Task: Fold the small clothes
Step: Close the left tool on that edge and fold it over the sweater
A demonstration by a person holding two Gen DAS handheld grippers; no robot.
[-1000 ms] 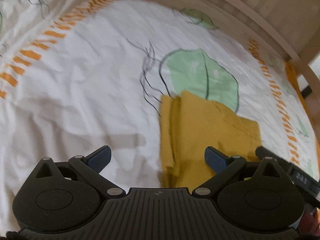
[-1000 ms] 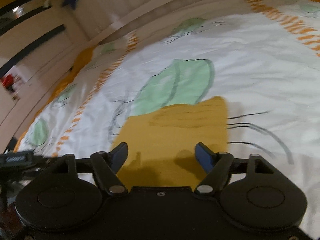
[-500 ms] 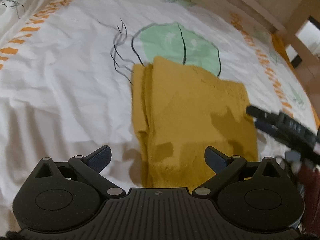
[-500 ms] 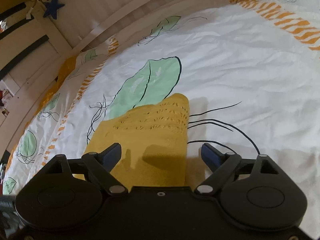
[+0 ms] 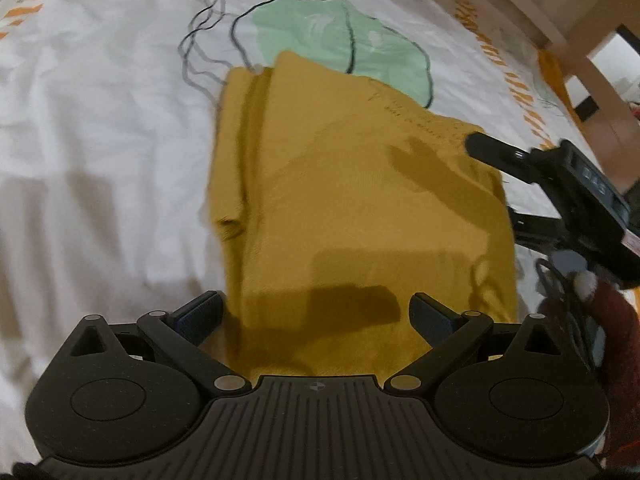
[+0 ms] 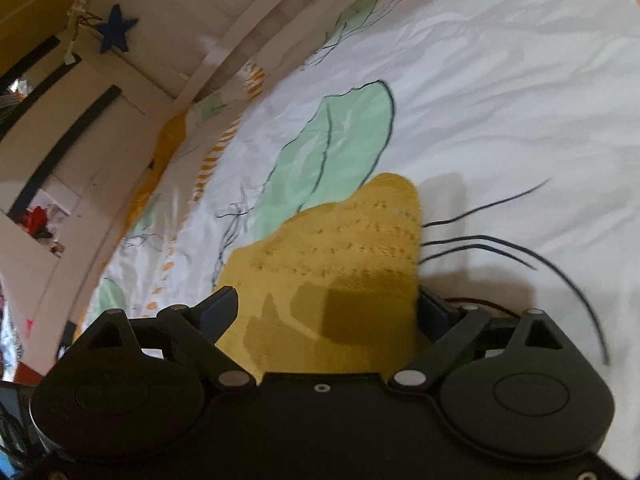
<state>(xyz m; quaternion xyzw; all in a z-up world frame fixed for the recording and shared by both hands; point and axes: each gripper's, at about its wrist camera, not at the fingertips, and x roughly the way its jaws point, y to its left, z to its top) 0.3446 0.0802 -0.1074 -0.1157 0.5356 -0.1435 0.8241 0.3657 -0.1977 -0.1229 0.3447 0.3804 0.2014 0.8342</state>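
**Both hand-held grippers open over a folded mustard garment on the bed**

Left wrist view: the left hand-held gripper [image 5: 316, 314] has its fingers spread wide and grips nothing; the near end of the mustard garment [image 5: 352, 208] lies between and beneath them. The garment rests folded on the white bedsheet [image 5: 100, 128], its far end overlapping the green leaf print [image 5: 340, 36]. Its left edge shows layered folds, slightly blurred. Left of the garment the sheet is bare and wrinkled, with plenty of room. On the garment's right side the right hand-held gripper [image 5: 496, 184] reaches in, one dark finger tip over the far right corner; its body is blurred and cut off by the frame. Beyond the garment's far right the wooden bed frame [image 5: 580, 24] borders the sheet. The garment's near hem is hidden under the gripper body.

Right wrist view: the right hand-held gripper [image 6: 328, 304] is also spread wide, holding nothing, with the garment [image 6: 340, 248] running between its fingers. The right finger lies just beside the garment's straight right edge, partly hidden behind it; whether it touches is unclear. Right of the garment the bedsheet [image 6: 500, 100] is open, crossed by thin black printed lines [image 6: 500, 240]. The garment's rounded far end meets the leaf print [image 6: 332, 148]. Left of the garment the sheet ends at the pale bed rail [image 6: 224, 48], where a blue star [image 6: 114, 32] hangs. The picture is smeared by motion
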